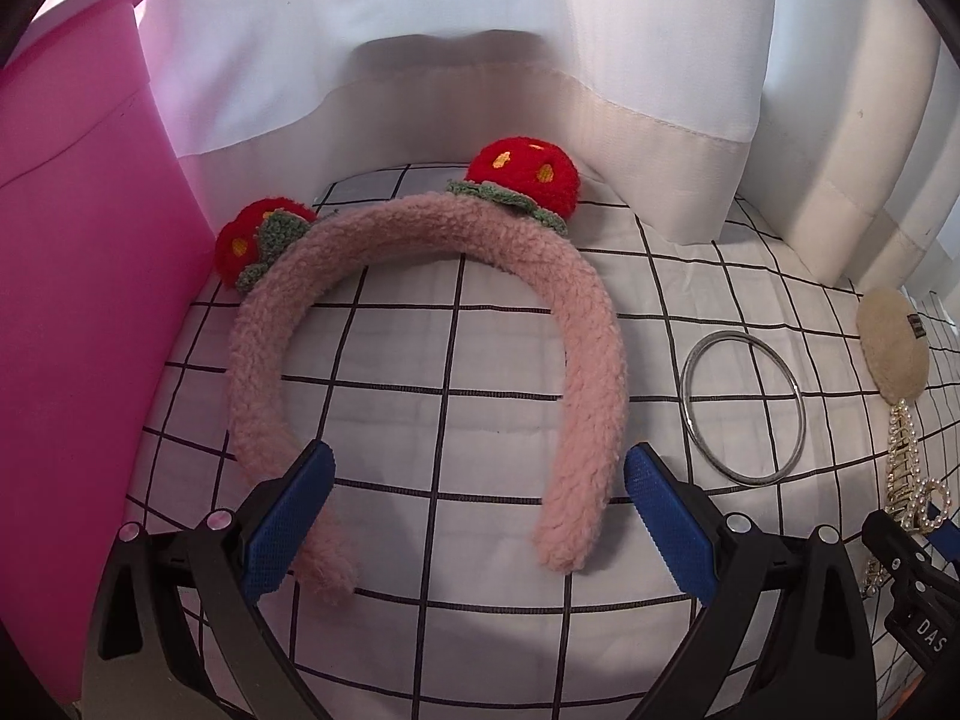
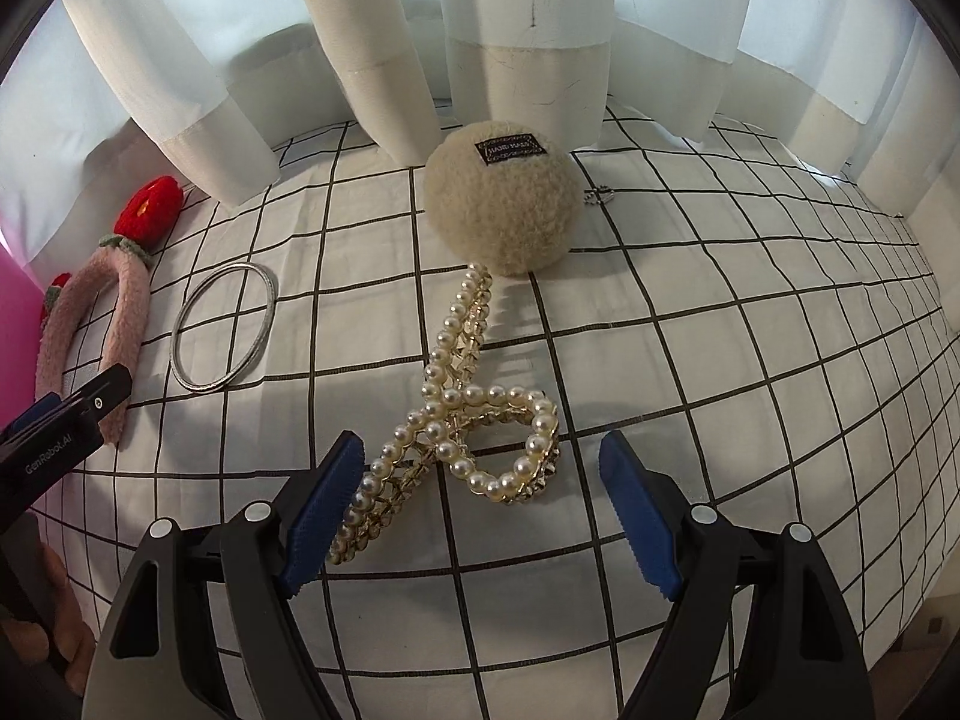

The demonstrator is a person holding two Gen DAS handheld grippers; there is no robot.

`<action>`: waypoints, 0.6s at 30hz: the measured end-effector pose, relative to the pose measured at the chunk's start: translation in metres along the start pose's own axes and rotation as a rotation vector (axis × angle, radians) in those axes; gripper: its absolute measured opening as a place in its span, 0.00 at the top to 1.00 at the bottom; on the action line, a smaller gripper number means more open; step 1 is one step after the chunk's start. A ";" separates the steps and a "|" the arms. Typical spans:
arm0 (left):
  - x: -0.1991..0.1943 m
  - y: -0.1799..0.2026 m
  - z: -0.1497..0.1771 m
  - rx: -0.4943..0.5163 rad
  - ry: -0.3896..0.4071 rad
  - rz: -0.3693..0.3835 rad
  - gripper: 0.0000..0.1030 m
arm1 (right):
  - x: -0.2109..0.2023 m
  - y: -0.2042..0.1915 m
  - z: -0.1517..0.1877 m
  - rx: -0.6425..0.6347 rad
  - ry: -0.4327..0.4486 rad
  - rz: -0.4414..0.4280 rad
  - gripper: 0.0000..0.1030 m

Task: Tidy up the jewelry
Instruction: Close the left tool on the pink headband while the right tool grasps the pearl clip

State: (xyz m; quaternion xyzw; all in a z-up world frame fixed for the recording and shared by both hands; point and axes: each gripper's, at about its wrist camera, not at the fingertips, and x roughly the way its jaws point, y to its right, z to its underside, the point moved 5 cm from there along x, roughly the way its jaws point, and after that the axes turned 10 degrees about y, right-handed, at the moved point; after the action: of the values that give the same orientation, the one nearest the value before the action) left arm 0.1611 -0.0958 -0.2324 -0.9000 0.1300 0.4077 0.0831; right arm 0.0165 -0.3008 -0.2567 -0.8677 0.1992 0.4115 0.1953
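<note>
While your grippers hover over the grid cloth [image 2: 720,360], pink headband [image 1: 420,276] fills frame centre between your spread left gripper [image 1: 477,480]; pearl clip [image 2: 462,414] sits lower centre between your spread right gripper [image 2: 480,462]; silver bangle [image 2: 225,327] lies left.

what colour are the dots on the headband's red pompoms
Yellow dots on the red pompoms of the pink headband; clearest in the left wrist view.

A fuzzy pink headband [image 1: 420,324] with two red knitted strawberries [image 1: 523,174] lies on the grid-patterned cloth [image 1: 480,600]. The left gripper [image 1: 477,468] hangs over its open ends, jaws wide, the left blue pad overlapping one end. A silver bangle [image 1: 743,408] lies beside it, a pink container [image 1: 72,300] at left.
</note>
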 end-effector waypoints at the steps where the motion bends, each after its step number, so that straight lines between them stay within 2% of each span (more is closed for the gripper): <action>1: 0.003 0.001 0.000 0.002 -0.003 -0.001 0.07 | 0.000 0.000 0.000 -0.005 0.010 0.004 0.25; 6: 0.007 -0.002 0.001 -0.004 -0.001 0.000 0.06 | 0.001 -0.002 0.003 -0.045 0.028 0.021 0.24; 16: 0.014 -0.004 0.002 -0.029 0.007 0.014 0.06 | 0.006 0.004 0.001 -0.033 0.046 0.032 0.08; 18: 0.015 -0.003 0.003 -0.030 0.011 0.014 0.05 | 0.007 0.005 0.000 -0.035 0.048 0.034 0.08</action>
State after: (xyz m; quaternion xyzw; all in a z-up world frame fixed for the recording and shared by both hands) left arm 0.1699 -0.0949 -0.2456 -0.9025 0.1305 0.4051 0.0662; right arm 0.0180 -0.3061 -0.2633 -0.8771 0.2111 0.3973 0.1681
